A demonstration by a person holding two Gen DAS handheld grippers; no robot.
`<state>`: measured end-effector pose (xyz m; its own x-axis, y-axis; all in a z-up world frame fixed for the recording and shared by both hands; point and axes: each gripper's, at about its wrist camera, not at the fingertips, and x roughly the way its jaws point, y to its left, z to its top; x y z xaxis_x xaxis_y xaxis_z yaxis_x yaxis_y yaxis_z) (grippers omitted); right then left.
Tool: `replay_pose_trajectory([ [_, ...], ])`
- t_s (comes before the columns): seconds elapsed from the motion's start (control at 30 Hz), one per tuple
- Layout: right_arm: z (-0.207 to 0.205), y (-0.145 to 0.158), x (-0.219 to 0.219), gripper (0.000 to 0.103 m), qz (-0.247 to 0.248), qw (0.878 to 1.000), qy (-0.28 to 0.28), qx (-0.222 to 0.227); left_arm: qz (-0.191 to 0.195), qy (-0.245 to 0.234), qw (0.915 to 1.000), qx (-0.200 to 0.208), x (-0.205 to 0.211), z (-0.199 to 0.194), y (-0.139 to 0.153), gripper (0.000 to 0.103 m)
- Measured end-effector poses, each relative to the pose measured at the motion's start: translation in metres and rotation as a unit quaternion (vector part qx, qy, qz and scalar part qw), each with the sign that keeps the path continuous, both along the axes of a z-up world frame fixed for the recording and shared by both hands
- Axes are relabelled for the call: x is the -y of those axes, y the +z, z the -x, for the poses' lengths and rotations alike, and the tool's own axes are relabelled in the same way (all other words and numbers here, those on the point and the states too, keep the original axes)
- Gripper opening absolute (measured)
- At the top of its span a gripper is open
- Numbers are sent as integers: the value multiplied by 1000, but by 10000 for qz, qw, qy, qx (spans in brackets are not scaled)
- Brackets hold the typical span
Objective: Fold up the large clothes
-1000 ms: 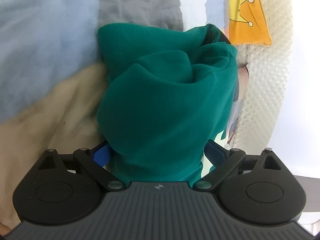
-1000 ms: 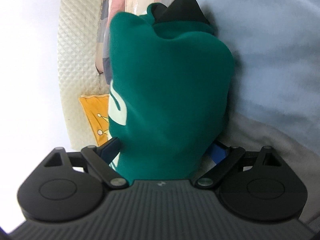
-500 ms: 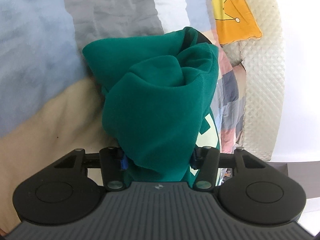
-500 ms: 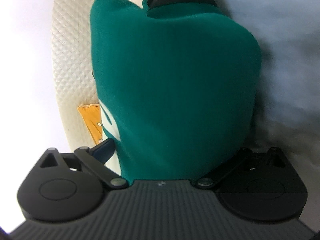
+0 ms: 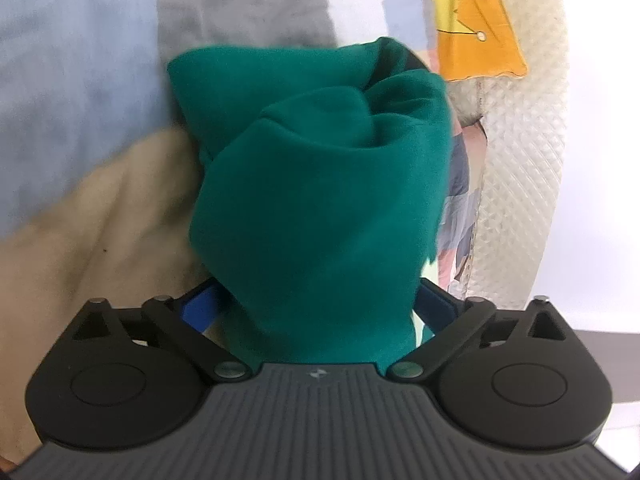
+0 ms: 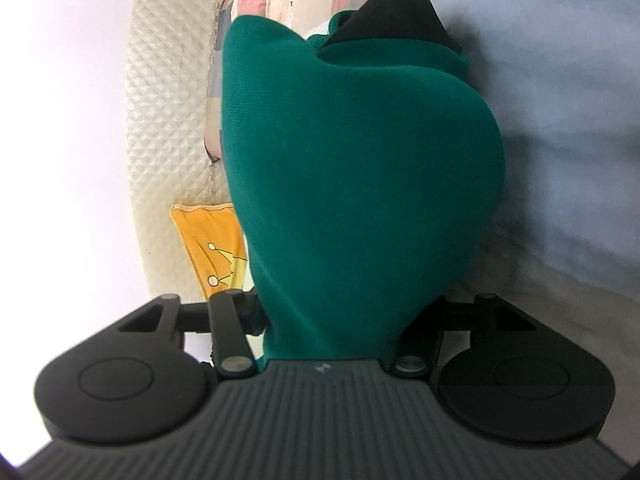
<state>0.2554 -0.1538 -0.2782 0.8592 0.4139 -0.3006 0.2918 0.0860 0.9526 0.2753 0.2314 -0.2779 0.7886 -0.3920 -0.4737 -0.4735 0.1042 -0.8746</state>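
Left gripper (image 5: 316, 300): linkage arms splayed wide, blue pads (image 5: 198, 308) standing apart, with the green garment (image 5: 320, 200) bunched between them; no clamp on the cloth can be seen. Right gripper (image 6: 332, 320): linkage drawn in nearly straight, fingers pinched together on the same green garment (image 6: 352, 180), fingertips buried in fabric.

Garment is the landmark. It hangs as a rumpled mass ahead of both grippers, black lining (image 6: 394, 16) showing at its far end. Behind it lies a patchwork bedspread (image 5: 100, 100) in blue, grey and beige panels, open cloth on the left gripper's left side. At the garment's right in the left view: orange cloth (image 5: 472, 20) with a crown print, then a cream quilted edge (image 5: 520, 160), then a bright white wall (image 5: 600, 120).
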Motion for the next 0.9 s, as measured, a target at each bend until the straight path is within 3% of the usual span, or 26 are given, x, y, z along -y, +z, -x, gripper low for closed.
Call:
replay_pose_trajectory([
  [0.2, -6, 2, -2, 57, 111, 9999, 38, 23, 240, 217, 9994, -76, -1, -16, -9, 102],
  [0.33, -11, 3, -2, 60, 208, 9997, 98, 43, 69, 364, 9993, -64, 3, -21, -8, 102],
  [0.4, -13, 2, -1, 60, 186, 9997, 128, 84, -41, 354, 9993, -56, 5, -18, -3, 96],
  [0.53, -15, 7, -2, 60, 349, 9991, 186, 173, -426, 241, 9988, -7, 8, -19, 10, 73],
  [0.67, -14, 17, -1, 49, 570, 9970, 274, 440, -960, 51, 9953, 93, 10, -20, 28, 59],
  [0.77, -13, 28, 2, 43, 745, 9947, 351, 611, -1281, -73, 9912, 315, 14, -21, 42, 54],
  [0.9, -11, 45, 6, 38, 865, 9918, 416, 839, -1318, -151, 9898, 518, 14, -21, 56, 53],
])
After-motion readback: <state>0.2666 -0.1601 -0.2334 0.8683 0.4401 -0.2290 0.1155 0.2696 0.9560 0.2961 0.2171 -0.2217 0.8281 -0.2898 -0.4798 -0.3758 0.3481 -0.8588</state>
